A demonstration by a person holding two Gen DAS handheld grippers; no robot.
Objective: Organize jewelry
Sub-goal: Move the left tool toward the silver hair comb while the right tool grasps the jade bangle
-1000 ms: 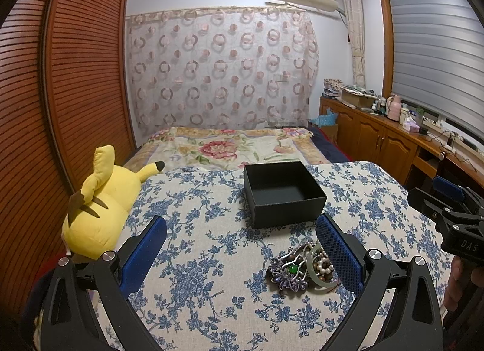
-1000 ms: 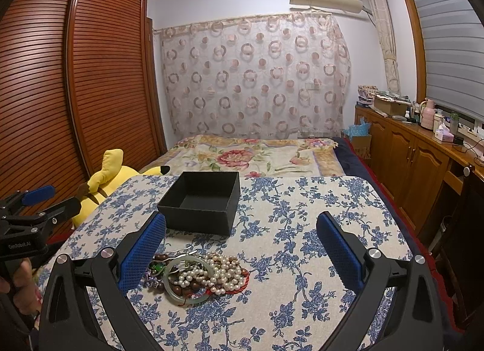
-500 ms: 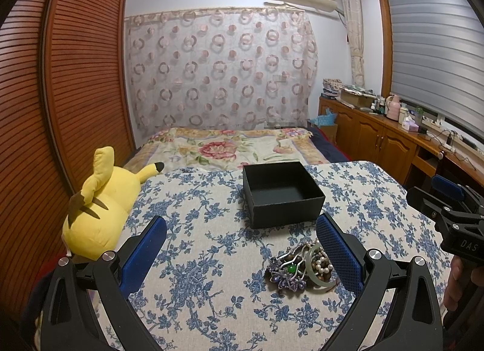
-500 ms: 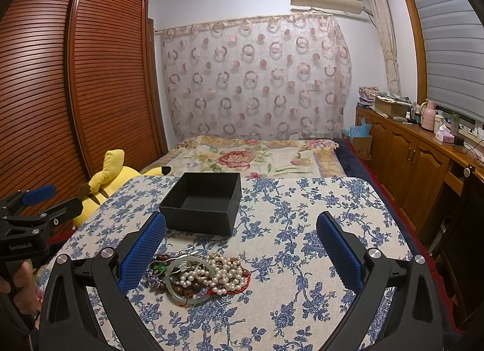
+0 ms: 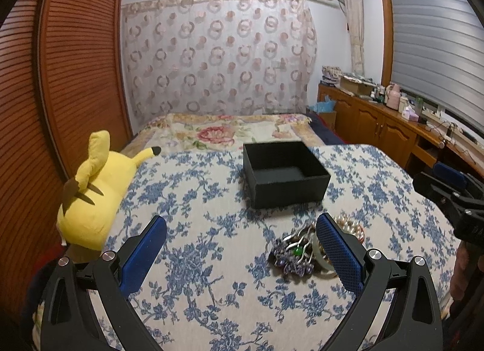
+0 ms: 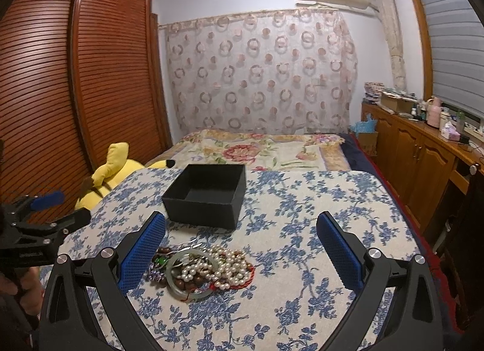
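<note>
Black and empty, the box [image 6: 205,196] sits mid-bedspread [image 6: 302,230] beyond the tangled jewelry pile [image 6: 202,269], so with the left gripper [image 5: 242,248] and right gripper [image 6: 242,248] both spread wide and holding nothing, sorting seems unstarted, and the next move calls for pinching 1 piece free.

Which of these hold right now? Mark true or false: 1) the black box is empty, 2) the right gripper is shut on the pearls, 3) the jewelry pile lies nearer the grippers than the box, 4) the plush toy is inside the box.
1) True: the black box shows only its bare floor.
2) False: the right gripper is open and holds nothing; the left gripper is open too.
3) True: the jewelry pile lies on the floral cloth in front of the box.
4) False: the yellow plush toy lies beside the cloth's left edge.
</note>
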